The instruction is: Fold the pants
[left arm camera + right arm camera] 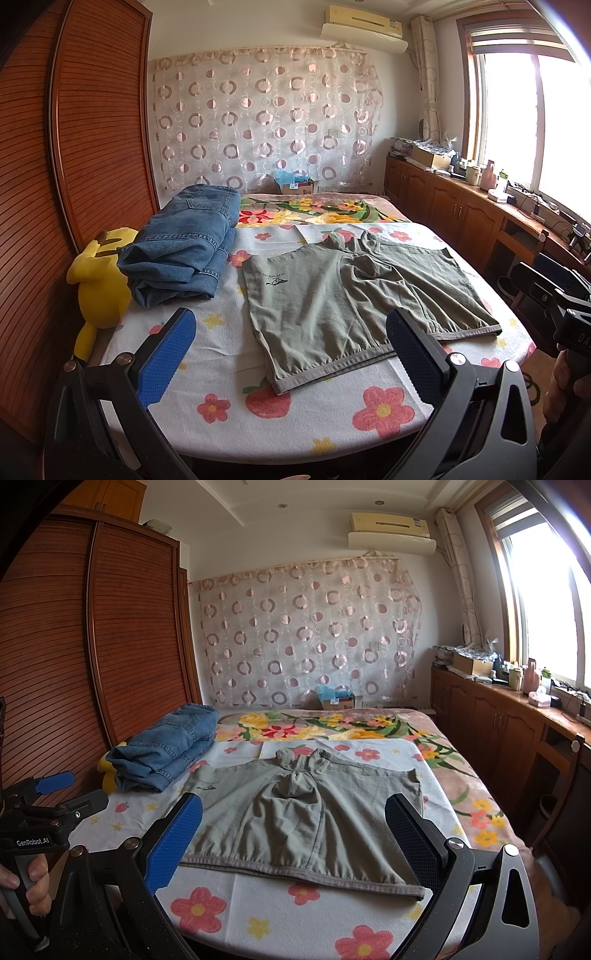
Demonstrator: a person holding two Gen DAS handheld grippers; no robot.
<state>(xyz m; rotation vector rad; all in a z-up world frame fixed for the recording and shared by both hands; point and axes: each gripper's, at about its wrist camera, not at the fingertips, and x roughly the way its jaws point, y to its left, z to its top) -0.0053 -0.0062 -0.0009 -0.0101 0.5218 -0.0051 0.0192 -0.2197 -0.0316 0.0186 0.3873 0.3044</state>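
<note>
Olive-green shorts (354, 295) lie spread flat on the flowered bed sheet (229, 369), waistband toward me, legs pointing away. In the right wrist view the same shorts (306, 819) fill the middle. My left gripper (291, 354) hovers open over the near waistband, blue pads wide apart, nothing between them. My right gripper (295, 838) is likewise open above the waistband. The left gripper also shows at the left edge of the right wrist view (55, 786), held by a hand (33, 886).
Folded blue jeans (184, 251) are stacked at the bed's left, next to a yellow plush toy (99, 280). A wooden wardrobe (74, 147) stands on the left. Low cabinets (461, 206) with clutter line the right wall under the window.
</note>
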